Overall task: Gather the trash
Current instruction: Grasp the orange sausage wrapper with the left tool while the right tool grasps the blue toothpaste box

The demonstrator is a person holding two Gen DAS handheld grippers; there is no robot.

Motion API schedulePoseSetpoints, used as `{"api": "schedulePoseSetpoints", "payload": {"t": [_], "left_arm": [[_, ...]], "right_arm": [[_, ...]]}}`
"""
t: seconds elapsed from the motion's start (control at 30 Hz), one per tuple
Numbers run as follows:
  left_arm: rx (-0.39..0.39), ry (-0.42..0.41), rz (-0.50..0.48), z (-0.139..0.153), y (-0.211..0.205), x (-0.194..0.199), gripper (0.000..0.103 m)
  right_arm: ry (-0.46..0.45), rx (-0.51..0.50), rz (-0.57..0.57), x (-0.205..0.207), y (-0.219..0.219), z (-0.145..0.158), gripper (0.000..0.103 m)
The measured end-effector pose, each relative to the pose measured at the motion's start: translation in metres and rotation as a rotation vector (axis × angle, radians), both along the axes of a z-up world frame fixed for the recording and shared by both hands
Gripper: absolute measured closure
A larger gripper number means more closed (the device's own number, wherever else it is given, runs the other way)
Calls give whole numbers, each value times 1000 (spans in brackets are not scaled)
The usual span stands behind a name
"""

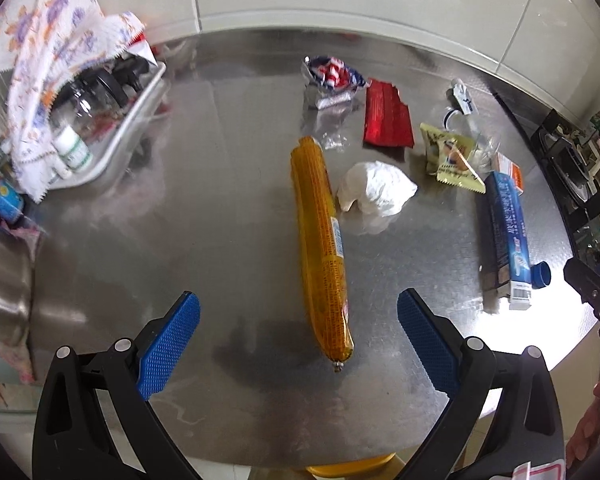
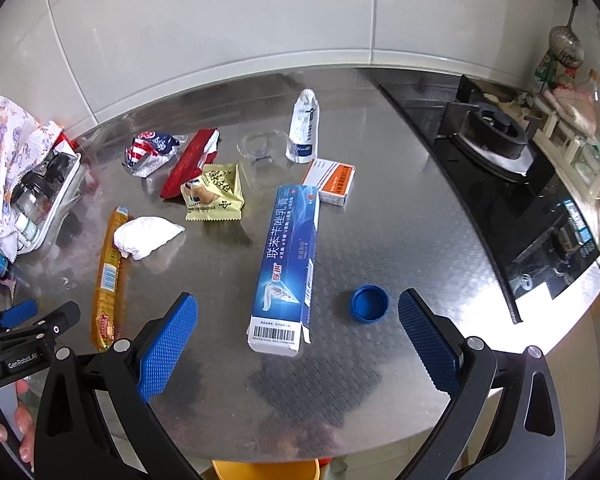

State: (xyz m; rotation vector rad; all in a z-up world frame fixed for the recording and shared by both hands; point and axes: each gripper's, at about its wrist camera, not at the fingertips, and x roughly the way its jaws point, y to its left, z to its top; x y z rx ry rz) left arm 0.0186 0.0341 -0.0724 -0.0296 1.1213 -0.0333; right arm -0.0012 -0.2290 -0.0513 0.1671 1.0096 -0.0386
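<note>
Both tongs hover over the steel counter [image 2: 400, 216], each with its blue pads spread wide and nothing between them. The left gripper [image 1: 298, 334] straddles the near end of a long orange sausage wrapper [image 1: 322, 248], which runs straight ahead from between its fingers, touching neither pad. Just past that wrapper, to its right, lies a crumpled white tissue [image 1: 374, 192]; farther ahead sit a red-white-and-blue wrapper [image 1: 334, 76] and a red foil wrapper [image 1: 388, 114], nearly touching each other. The right gripper [image 2: 298, 334] frames the near end of a blue toothpaste box [image 2: 288, 260], barcode flap open toward the camera, and a blue bottle cap [image 2: 369, 303] lies just inside the right pad. Beyond the box: a yellow snack packet [image 2: 214, 192], a small orange-and-white carton [image 2: 332, 180] against the box's far end, a squeezed white tube [image 2: 303, 128] standing upright, and what looks like clear plastic film [image 2: 260, 156], hard to make out. Off to the left gripper's left, a tray [image 1: 140, 108] of jars under a floral cloth [image 1: 48, 60]; to the right gripper's right, a black gas hob [image 2: 500, 160]. A yellow bin rim [image 2: 266, 470] peeks out below the counter edge.
</note>
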Motion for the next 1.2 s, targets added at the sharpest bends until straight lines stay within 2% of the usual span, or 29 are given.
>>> {"api": "schedulePoseSetpoints", "payload": {"t": [0.17,0.27,0.4,0.6,0.73,0.93,0.97,1.03,1.1,1.13,1.17,1.2], "left_arm": [[-11,24,-31,-24,-9,13,5],[0,38,-54,-35,-16,20,9],[11,54,-68,-45,-22,28,14],[42,45,-74,-50,-26,37,15],[62,37,-85,-52,-29,45,12],[63,46,-97,-54,-32,55,5],[63,49,-97,-54,-32,57,5],[63,53,-97,-54,-32,58,5],[66,50,-92,-53,-31,57,9],[62,47,-92,-52,-30,57,17],[65,36,-99,-49,-30,56,31],[68,30,-106,-47,-30,55,39]], "right_arm": [[33,33,5,18,0,-22,3],[54,28,12,30,3,-34,3],[93,6,25,45,6,-50,19],[119,-4,18,56,7,-65,21],[123,-20,26,60,9,-70,23],[108,-49,43,62,13,-70,43],[105,-49,44,62,13,-69,52],[104,-56,46,62,15,-69,56],[101,-63,47,60,15,-69,58],[101,-69,48,60,16,-69,58],[102,-70,49,59,16,-68,59],[101,-70,48,59,16,-67,60]]}}
